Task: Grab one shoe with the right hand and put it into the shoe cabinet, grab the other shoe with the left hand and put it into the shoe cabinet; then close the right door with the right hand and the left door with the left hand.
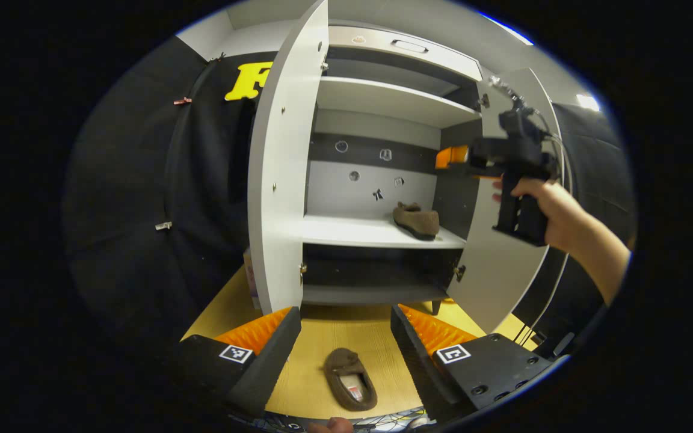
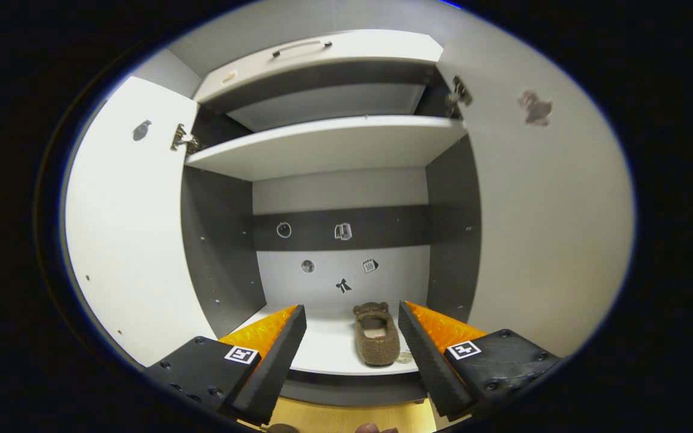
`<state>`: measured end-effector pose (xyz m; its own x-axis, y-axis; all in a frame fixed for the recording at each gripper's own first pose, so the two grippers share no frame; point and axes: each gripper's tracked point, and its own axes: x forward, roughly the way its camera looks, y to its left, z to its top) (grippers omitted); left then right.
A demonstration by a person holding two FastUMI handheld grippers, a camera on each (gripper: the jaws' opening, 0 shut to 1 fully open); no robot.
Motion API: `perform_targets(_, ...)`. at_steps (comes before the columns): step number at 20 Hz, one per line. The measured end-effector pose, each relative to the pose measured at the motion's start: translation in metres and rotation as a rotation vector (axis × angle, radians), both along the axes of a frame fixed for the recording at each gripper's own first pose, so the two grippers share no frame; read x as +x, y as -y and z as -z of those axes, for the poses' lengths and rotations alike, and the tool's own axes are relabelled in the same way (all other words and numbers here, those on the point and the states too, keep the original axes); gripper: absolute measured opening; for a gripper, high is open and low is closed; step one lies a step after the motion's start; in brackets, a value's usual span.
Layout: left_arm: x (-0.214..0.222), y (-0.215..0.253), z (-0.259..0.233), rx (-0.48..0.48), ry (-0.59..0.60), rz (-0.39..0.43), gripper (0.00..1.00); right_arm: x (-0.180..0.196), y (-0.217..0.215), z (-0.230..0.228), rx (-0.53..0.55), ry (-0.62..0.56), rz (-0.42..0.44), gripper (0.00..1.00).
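One brown shoe (image 1: 416, 220) lies on the cabinet's middle shelf (image 1: 346, 231), toward its right side. The other brown shoe (image 1: 350, 379) rests on the wooden floor, between the fingers of my left gripper (image 1: 346, 343), which is open and not touching it. In the left gripper view, the right gripper (image 1: 473, 162) is held by a hand at the upper right, in front of the right door (image 1: 503, 264). In the right gripper view, my right gripper (image 2: 352, 343) is open and empty, facing the shelf (image 2: 322, 355) where the shoe (image 2: 376, 337) lies. Both doors stand open.
The left door (image 1: 280, 180) stands wide open to the left of the shelves. An upper shelf (image 2: 322, 147) and a top drawer with a handle (image 2: 301, 47) sit above. Small stickers dot the cabinet's back wall (image 2: 334, 264). The wooden floor (image 1: 316, 337) extends before the cabinet.
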<state>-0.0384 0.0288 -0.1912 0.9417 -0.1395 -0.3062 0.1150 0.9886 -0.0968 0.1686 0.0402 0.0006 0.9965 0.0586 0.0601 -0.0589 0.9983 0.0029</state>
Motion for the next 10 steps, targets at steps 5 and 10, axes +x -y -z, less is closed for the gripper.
perform_targets(5, -0.019, 0.013, 0.073, -0.045, -0.114, 0.052, 0.95, -0.084, 0.008, -0.027, -0.026, 0.108, 0.024, 0.98)
perform_targets(10, -0.012, 0.013, 0.162, 0.022, -0.238, 0.062, 0.94, -0.137, 0.013, -0.035, -0.011, 0.109, 0.035, 0.98)
